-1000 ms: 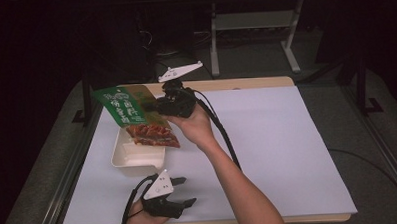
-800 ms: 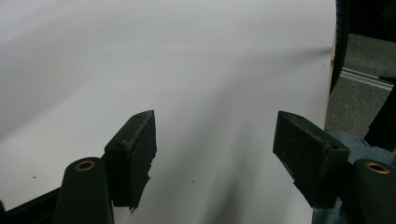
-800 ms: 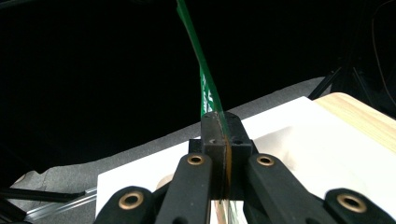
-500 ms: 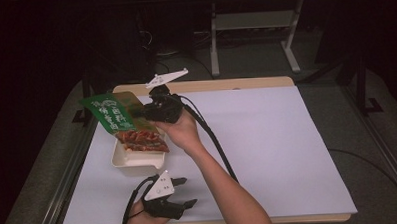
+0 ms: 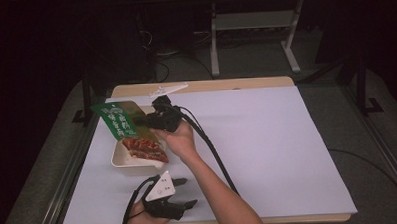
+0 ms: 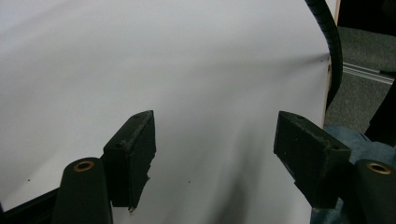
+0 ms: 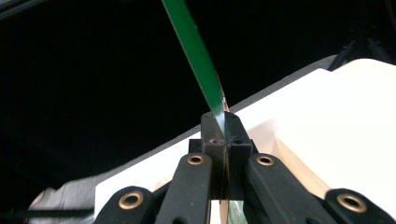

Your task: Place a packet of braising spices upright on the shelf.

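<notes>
In the right gripper view the two black jaws are pressing flat together with no gap, pinching the thin edge of a green snack packet [image 7: 196, 51], which is rising from between them as a narrow green strip slanting up and to the left against a dark background. From the high view the right gripper [image 5: 148, 121] is holding that packet [image 5: 129, 132] up above the table, its green printed end tilting up toward the left and its clear end, showing reddish-brown food, hanging down over a shallow cream tray [image 5: 119, 157]; whether the packet is touching the tray cannot be told. The tray is sitting on the white sheet [image 5: 288, 149] toward the left side of the table. The right hand [image 5: 180, 140] is wrapping the gripper's body, with the forearm reaching in from the bottom edge and a black cable trailing along it. In the left gripper view the jaws are standing wide apart with nothing between them, only the bare white sheet [image 6: 163, 70] lying beyond. From the high view the left gripper [image 5: 187, 192] is resting low at the near edge of the table, well apart from the tray, with the left hand [image 5: 140, 219] gripping it from below.
</notes>
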A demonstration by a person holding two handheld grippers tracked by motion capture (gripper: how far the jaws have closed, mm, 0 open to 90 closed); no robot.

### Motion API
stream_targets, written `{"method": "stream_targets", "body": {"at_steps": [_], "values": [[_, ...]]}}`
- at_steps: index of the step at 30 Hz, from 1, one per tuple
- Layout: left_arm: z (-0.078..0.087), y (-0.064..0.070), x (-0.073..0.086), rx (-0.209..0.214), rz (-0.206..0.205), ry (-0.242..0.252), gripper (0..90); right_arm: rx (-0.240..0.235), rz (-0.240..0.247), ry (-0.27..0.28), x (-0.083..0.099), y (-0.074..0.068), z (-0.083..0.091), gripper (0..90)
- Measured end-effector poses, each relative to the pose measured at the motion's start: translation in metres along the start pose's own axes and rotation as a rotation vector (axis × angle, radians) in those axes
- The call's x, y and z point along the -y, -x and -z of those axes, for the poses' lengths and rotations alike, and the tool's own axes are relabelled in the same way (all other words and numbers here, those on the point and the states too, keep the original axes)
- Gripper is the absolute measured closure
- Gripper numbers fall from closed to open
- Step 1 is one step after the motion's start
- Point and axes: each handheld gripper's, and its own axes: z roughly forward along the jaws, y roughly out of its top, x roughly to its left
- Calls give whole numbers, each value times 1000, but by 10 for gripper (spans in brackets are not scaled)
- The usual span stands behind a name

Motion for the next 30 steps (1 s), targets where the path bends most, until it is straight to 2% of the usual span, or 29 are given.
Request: {"method": "stream_targets", "body": {"at_steps": [2,5,8,11,12,13,15,18,24,27,30], "values": [[0,0,0,-1,-3,-1,289,14,-11,10,4,3,0,894],[1,0,0,-3,-4,-1,289,57,6,11,8,4,-1,894],[0,0,0,0,-6,-3,289,72,4,34,12,5,1,893],[0,0,0,0,-7,-3,289,76,16,12,13,7,1,890],[0,0,-1,-2,-7,-2,289,86,43,-3,13,6,1,888],[0,0,-1,-2,-7,-2,287,86,43,-3,13,6,1,888],[2,-1,-1,-7,-4,3,284,117,83,-21,12,3,2,887],[3,-1,-1,-11,0,6,284,135,118,-36,13,-1,4,887],[1,0,-1,-4,-6,3,284,137,136,-74,12,1,6,886],[1,1,-1,-2,-9,-1,284,128,128,-89,13,1,7,887],[1,0,-1,-2,-9,0,284,111,108,-82,16,2,7,887]]}}
